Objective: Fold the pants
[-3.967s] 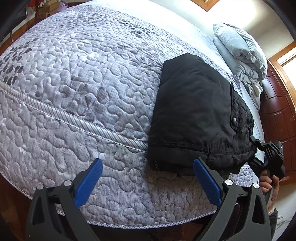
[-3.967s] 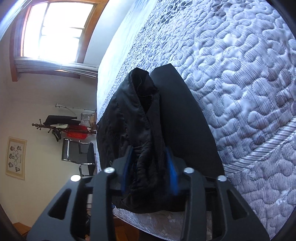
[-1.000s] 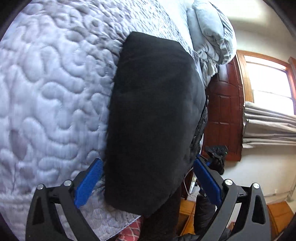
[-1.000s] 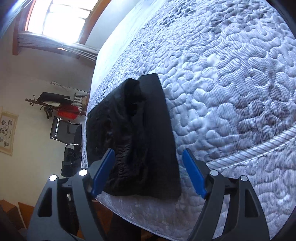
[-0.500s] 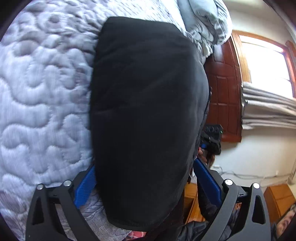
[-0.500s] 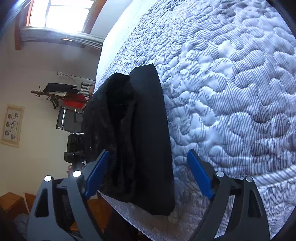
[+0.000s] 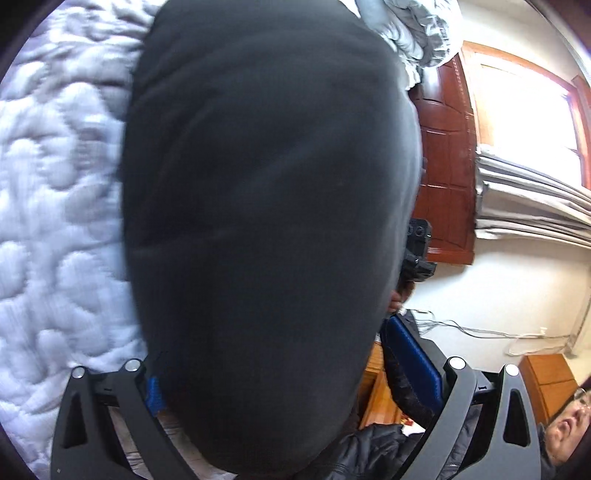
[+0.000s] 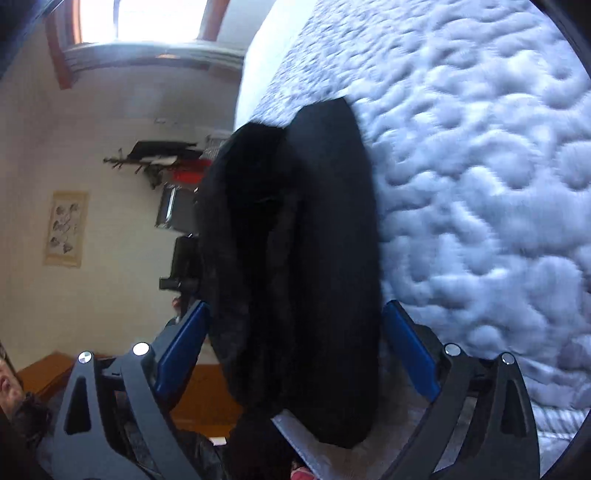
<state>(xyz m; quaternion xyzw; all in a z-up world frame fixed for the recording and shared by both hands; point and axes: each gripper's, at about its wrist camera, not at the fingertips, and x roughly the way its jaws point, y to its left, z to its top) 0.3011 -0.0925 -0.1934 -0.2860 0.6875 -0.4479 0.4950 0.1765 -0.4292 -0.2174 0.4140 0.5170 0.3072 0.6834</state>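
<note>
Right wrist view: folded pants [image 8: 314, 258] run lengthwise away along mattress edge [image 8: 480, 184]

Both grippers [image 8: 291, 354] have black frames, blue pads [image 8: 410, 350] and silver screws.

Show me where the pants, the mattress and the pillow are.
pants [image 7: 266, 221], left wrist view, middle of the folded black bundle.
mattress [image 8: 480, 184], right wrist view, bare quilted top to the right of the pants.
pillow [image 7: 417, 29], left wrist view, grey crumpled end by the wooden headboard.
</note>
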